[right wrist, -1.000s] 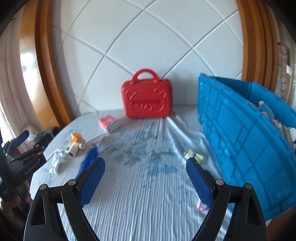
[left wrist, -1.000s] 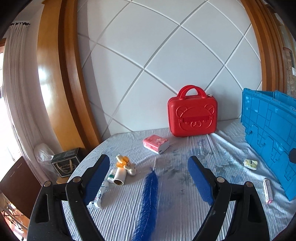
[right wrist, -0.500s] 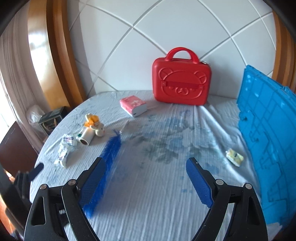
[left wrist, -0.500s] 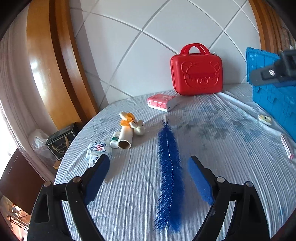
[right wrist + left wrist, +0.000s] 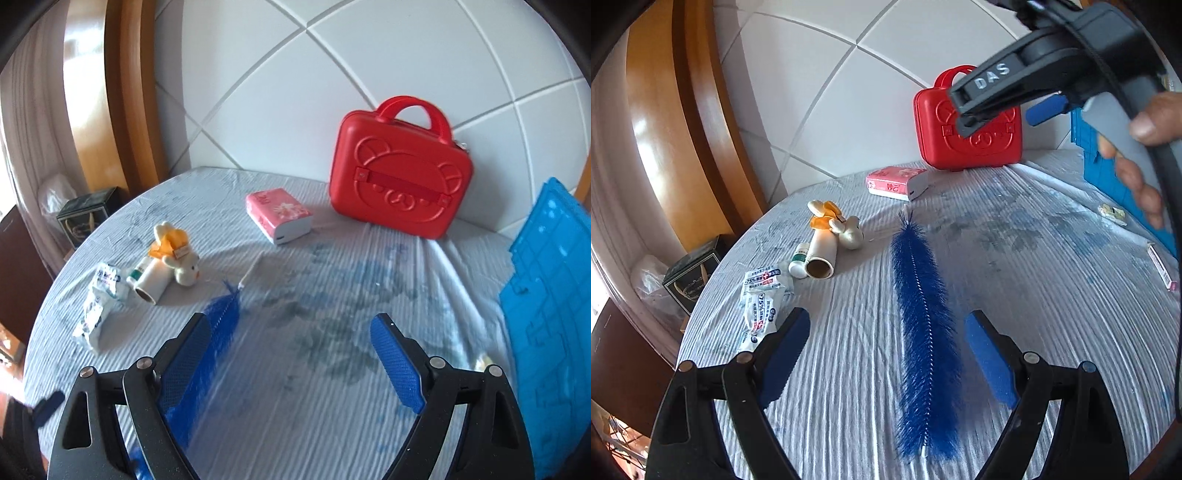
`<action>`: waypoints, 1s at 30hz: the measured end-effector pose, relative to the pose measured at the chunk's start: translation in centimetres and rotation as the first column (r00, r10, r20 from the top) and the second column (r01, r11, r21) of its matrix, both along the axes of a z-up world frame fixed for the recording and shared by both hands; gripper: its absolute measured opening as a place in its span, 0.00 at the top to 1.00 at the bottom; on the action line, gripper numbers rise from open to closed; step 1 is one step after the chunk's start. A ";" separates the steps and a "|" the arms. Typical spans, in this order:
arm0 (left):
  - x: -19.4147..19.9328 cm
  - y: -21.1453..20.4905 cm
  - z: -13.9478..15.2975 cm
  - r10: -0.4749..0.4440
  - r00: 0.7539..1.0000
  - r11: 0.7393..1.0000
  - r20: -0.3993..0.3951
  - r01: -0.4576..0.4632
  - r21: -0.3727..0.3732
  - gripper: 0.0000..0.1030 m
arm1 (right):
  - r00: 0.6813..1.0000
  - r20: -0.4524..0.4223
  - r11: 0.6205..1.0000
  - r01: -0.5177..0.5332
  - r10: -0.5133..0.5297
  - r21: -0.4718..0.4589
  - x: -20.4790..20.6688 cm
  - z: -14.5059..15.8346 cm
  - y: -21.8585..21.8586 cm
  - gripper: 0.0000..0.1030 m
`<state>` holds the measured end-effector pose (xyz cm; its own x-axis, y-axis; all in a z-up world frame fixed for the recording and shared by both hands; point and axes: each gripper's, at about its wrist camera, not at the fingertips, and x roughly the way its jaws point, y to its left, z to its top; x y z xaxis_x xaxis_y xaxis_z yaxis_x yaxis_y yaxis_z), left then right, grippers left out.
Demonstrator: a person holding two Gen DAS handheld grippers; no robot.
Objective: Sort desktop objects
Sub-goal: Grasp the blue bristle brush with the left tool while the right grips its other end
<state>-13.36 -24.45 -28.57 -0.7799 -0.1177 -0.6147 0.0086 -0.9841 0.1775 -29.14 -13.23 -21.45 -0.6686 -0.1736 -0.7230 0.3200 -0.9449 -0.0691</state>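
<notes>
Your left gripper (image 5: pixel 886 354) hangs low over the table (image 5: pixel 1052 295) with its jaws wide and nothing gripped; the blue feather (image 5: pixel 923 314) lies lengthwise on the cloth between its fingers, nearer the right one, touching neither; your right gripper (image 5: pixel 291 358) is likewise spread wide and empty, with the feather's far end running under its left finger (image 5: pixel 184 365); in the left view you can see that gripper from the side, held by your hand (image 5: pixel 1137 155), in front of the red bear case (image 5: pixel 967 129); the pink tissue pack (image 5: pixel 897 182) sits just before the case; the white tube (image 5: pixel 822 254), small bottle (image 5: pixel 798 260), plush toy (image 5: pixel 846 230) and wipe packets (image 5: pixel 761 299) cluster at the left; the blue crate (image 5: pixel 550 302) stands at the right edge.
</notes>
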 end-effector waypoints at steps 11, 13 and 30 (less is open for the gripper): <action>-1.8 2.5 -5.5 0.067 0.991 0.997 0.115 -0.072 0.033 0.16 | 0.954 0.186 0.971 -0.239 0.234 0.006 -8.1 -10.0 -6.4 0.35; -1.5 2.4 -5.4 0.094 0.991 0.995 0.097 -0.098 0.036 0.16 | 0.931 0.207 0.951 -0.308 0.299 0.011 -8.0 -11.0 -6.2 0.35; -2.1 3.4 -8.4 0.188 0.953 0.967 0.238 -0.222 0.125 0.16 | 0.867 0.192 0.873 -0.481 0.459 0.086 -9.3 -12.1 -4.6 0.35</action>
